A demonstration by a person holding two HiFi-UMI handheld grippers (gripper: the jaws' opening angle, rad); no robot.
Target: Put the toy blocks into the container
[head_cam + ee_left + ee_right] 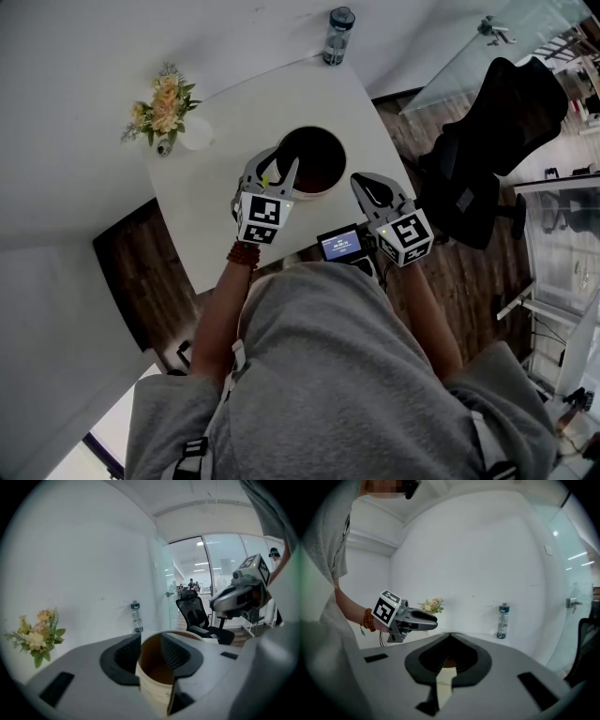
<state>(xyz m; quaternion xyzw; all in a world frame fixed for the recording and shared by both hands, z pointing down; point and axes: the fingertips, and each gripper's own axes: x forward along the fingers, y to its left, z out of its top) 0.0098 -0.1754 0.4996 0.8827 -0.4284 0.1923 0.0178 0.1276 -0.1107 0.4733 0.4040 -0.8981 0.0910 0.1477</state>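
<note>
The container (319,159) is a round cream tub with a dark brown inside, standing on the white table (216,211). No toy block shows in any view. My left gripper (279,165) hovers over the tub's left rim. In the left gripper view its jaws (151,641) stand apart with nothing between the pads, and the tub (154,686) sits just beyond them. My right gripper (360,179) hangs just right of the tub, shut and empty. In the right gripper view its tips (450,637) meet, with the tub's wall (444,681) visible below them.
A bunch of flowers (161,108) and a small white cup (195,133) stand at the table's far left, and a water bottle (337,33) at its far corner. A small screen device (339,244) sits at the near edge. A black office chair (497,141) is to the right.
</note>
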